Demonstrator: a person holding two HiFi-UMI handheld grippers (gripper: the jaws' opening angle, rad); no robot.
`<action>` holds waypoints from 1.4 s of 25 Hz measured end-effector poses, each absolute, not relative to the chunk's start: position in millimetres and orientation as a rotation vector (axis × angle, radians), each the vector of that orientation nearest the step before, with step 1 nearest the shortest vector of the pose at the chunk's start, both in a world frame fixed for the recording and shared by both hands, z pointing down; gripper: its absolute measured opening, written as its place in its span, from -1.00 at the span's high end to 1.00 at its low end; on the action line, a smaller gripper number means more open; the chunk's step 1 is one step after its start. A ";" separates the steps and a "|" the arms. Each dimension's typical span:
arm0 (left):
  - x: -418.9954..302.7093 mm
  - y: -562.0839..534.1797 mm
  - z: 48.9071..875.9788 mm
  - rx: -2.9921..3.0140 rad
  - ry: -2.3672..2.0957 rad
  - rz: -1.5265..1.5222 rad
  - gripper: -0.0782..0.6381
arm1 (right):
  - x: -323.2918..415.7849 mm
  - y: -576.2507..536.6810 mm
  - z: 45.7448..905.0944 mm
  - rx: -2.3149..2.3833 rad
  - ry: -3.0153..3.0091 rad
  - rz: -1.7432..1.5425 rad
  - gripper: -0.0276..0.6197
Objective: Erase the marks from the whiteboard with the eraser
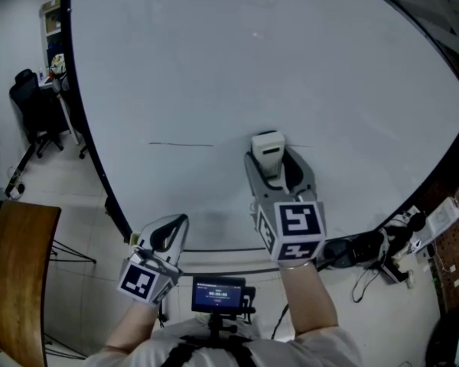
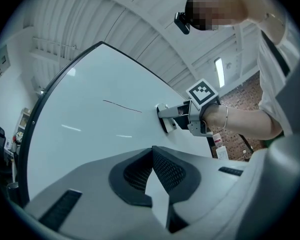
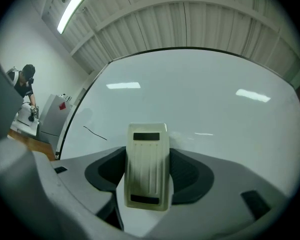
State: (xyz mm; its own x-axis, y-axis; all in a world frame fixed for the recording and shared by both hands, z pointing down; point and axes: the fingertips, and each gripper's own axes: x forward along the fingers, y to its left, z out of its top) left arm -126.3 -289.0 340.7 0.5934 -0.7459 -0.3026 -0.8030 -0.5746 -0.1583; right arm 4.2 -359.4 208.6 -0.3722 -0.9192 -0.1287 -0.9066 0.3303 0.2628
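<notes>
Eraser (image 1: 267,147), cream-coloured and ribbed on its back, sits pinched between the jaws of the right gripper (image 1: 277,176), its face held against the whiteboard (image 1: 291,67). A thin dark line (image 1: 181,144) runs across the board to its left, apart from it. The left gripper (image 2: 152,159) hangs low near the board's bottom edge, jaws pressed together at the tips.

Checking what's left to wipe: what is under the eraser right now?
The eraser, clamped in the right gripper, sits against the whiteboard. Whatever lies beneath it is covered; one thin line shows to its left.
</notes>
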 end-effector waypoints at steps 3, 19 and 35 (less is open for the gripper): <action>-118.3 -291.6 338.8 -2.562 1.248 0.285 0.76 | 38.6 -365.4 206.1 1.808 -2.500 -0.428 0.10; -62.3 -306.6 340.3 -2.562 1.173 -0.006 0.76 | -0.6 -341.0 205.8 1.685 -2.640 -0.385 0.11; -69.9 -298.7 349.9 -2.586 1.209 0.075 0.76 | -48.7 -354.4 207.5 1.649 -2.612 -0.429 0.11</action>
